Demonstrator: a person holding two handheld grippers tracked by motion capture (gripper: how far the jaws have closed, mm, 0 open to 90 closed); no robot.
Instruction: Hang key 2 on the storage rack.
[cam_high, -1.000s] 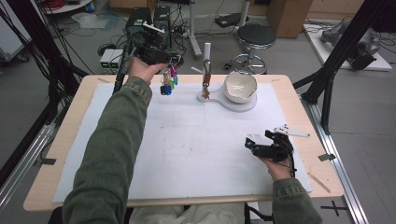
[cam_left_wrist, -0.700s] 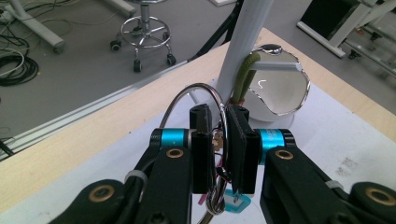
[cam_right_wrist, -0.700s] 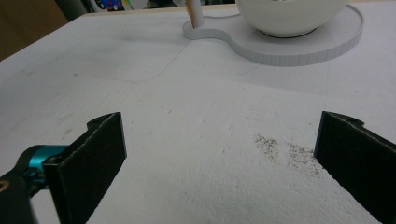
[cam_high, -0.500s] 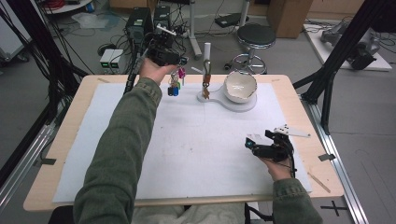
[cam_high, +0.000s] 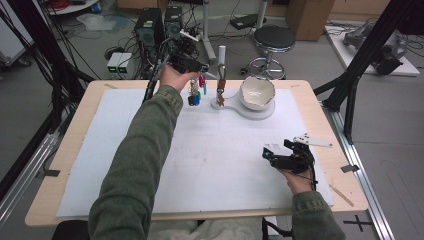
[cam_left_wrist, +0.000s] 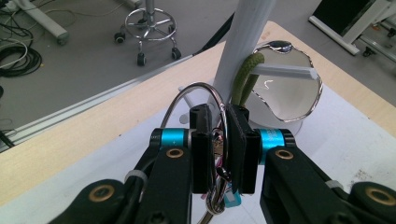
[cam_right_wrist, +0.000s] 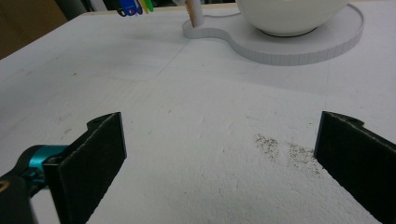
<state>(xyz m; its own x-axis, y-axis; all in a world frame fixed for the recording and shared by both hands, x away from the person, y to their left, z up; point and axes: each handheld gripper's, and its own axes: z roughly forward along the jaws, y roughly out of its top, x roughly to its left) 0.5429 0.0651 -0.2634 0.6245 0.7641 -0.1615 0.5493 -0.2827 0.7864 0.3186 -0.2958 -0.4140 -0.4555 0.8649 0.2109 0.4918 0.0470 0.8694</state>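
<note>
A: Left gripper (cam_high: 192, 65), far edge of the surface (cam_high: 75, 145). Where was the key ring?

B: Key ring (cam_left_wrist: 205, 121) sat between the jaws, which were closed on it: the metal loop ran up from between the pads and arched over their tips. The bunch of coloured keys and tags (cam_high: 195, 92) hung below the gripper, over the white mat (cam_high: 200, 155).

A: Anything close by?

B: A white post (cam_left_wrist: 245, 42) stood right behind the jaw tips, with a thin peg (cam_left_wrist: 285, 71) sticking out sideways. An olive cord (cam_left_wrist: 243, 81) hung from that peg, just beside the ring. The post shared a flat white base (cam_high: 235, 106) with a white bowl (cam_high: 257, 92), wavy rim, just beyond the post in the left gripper view.

A: And the other hand?

B: Right gripper (cam_high: 282, 159) lay low over the mat near the surface's near right corner, well apart from the stand. Jaws wide open, nothing between them but bare mat and a patch of dark specks (cam_right_wrist: 285, 149). In its own view the base and bowl stood ahead, unobstructed.
</note>
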